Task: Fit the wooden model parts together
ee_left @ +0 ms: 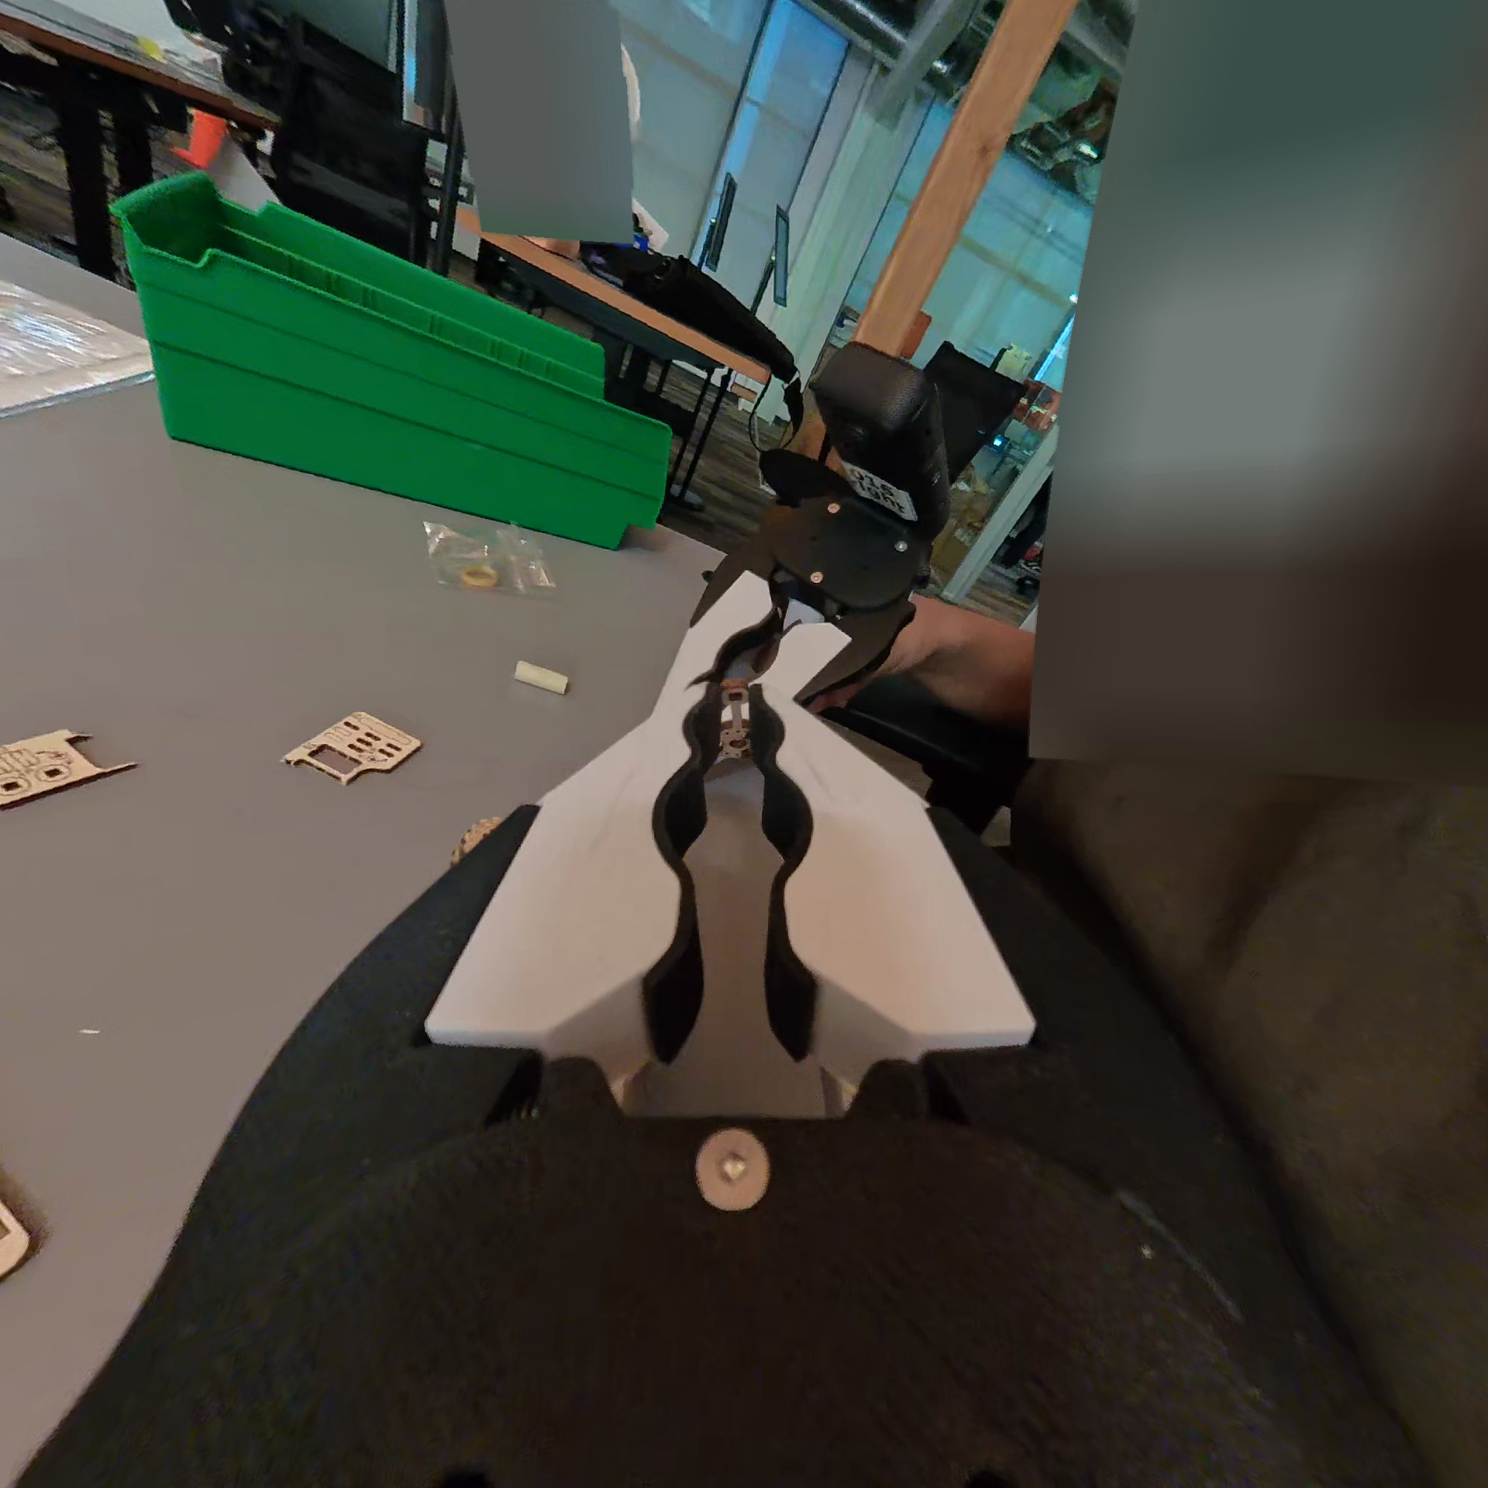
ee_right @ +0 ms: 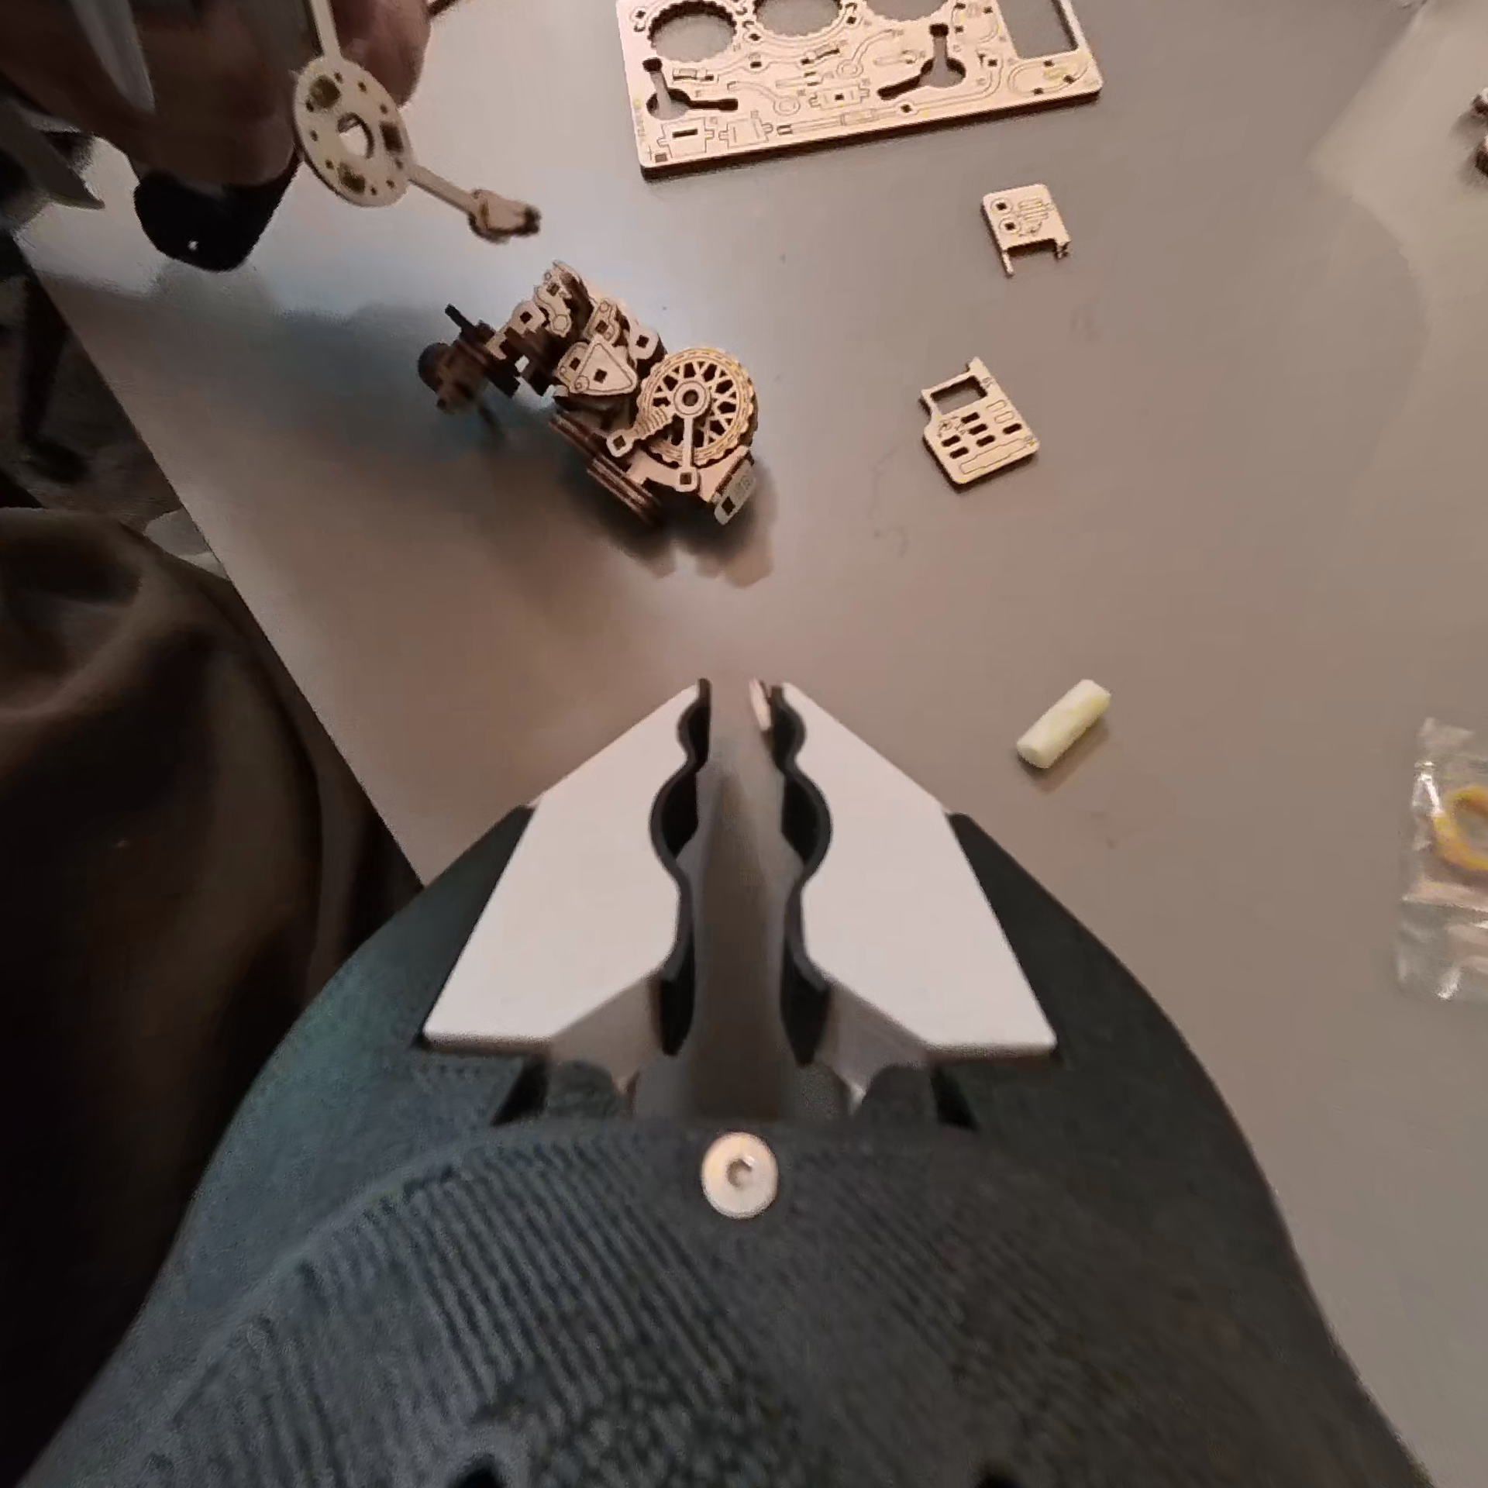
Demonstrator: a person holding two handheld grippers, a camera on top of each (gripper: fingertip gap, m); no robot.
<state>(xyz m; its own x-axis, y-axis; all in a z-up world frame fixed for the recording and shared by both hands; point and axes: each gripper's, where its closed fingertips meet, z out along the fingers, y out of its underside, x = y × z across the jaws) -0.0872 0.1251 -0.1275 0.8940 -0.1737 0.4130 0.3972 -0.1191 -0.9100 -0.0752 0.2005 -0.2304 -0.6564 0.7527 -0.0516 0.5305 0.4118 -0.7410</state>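
Holding a perforated wooden disc part (ee_right: 348, 137) aloft at far left, my left gripper (ee_left: 734, 725) is clamped on it. The half-built wooden model (ee_right: 600, 403) stands on the grey table (ee_right: 886, 612). My right gripper (ee_right: 737, 704), jaws narrowly parted, pinches nothing I can confirm.

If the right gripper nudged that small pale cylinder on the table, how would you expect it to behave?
The pale cylinder lies on its side on the smooth grey table, so it would probably roll. It looks small and likely light. The narrowly parted right gripper might squirt it away.
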